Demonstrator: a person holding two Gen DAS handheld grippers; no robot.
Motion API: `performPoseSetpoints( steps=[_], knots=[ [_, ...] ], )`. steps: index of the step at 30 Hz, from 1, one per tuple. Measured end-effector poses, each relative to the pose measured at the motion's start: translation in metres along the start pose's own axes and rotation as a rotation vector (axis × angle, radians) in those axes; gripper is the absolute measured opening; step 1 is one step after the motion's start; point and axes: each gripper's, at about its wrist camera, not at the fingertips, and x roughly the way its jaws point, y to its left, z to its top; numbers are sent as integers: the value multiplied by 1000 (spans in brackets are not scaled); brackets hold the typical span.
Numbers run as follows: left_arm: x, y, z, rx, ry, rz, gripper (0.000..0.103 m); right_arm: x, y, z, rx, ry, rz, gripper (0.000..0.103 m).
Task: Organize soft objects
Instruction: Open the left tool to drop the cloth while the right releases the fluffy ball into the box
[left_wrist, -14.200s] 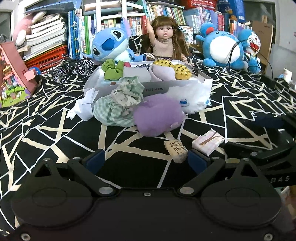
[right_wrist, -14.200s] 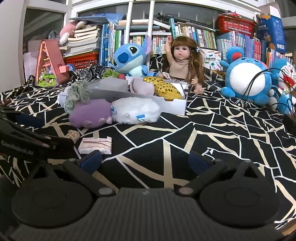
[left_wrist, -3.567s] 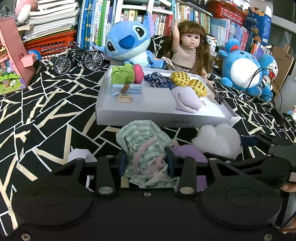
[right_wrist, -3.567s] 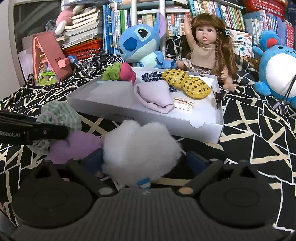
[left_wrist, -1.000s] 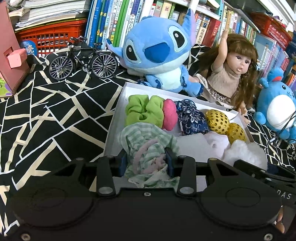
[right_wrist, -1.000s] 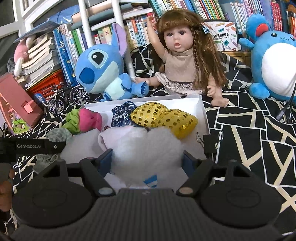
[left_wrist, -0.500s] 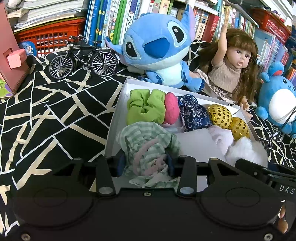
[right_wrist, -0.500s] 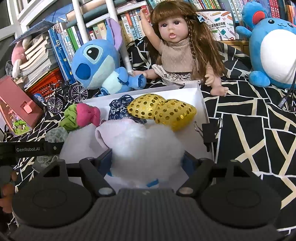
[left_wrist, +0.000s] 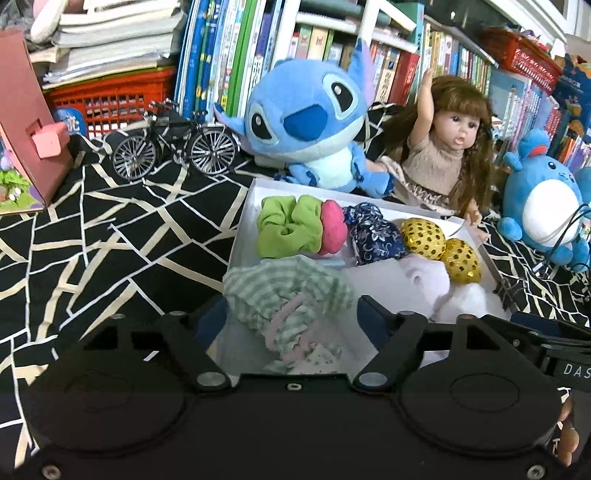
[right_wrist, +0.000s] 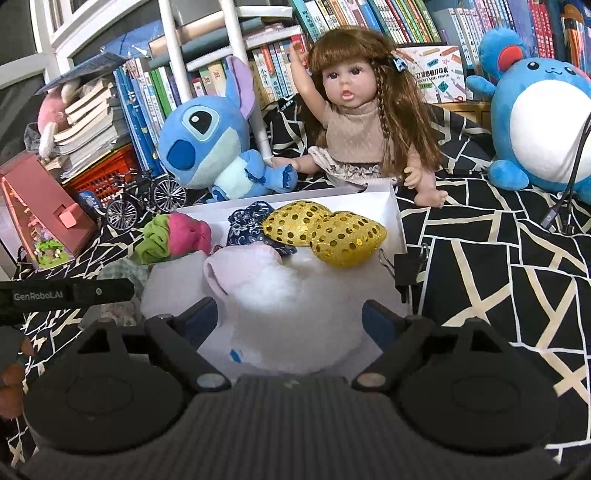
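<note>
The white box (left_wrist: 242, 236) holds a green scrunchie (left_wrist: 286, 225), a pink one (left_wrist: 332, 230), a dark blue floral one (left_wrist: 373, 236), gold sequin pieces (left_wrist: 439, 242) and a pale pink soft item (left_wrist: 424, 277). My left gripper (left_wrist: 291, 317) is open over the box's near left part, with the green checked cloth bundle (left_wrist: 288, 295) lying loose between its jaws. My right gripper (right_wrist: 291, 317) is open over the near right part, around the white fluffy ball (right_wrist: 291, 314). The box (right_wrist: 395, 214) also shows in the right wrist view.
A blue Stitch plush (left_wrist: 310, 122), a doll (left_wrist: 443, 155) and a blue round plush (left_wrist: 543, 206) stand behind the box. A model bicycle (left_wrist: 173, 147) and pink toy house (left_wrist: 26, 129) are at the left. A black binder clip (right_wrist: 406, 266) sits on the box's right wall.
Both grippers' jaws have spread apart since half a second ago, letting go of the checked cloth bundle and the white fluffy ball inside the box.
</note>
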Motion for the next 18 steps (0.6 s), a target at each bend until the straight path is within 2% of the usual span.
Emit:
performPoseSetpoints(
  steps=[18],
  knots=[
    [-63,3,-33,30,-82,-35,86,-47,29,-26,-159,-71,82,102]
  ],
)
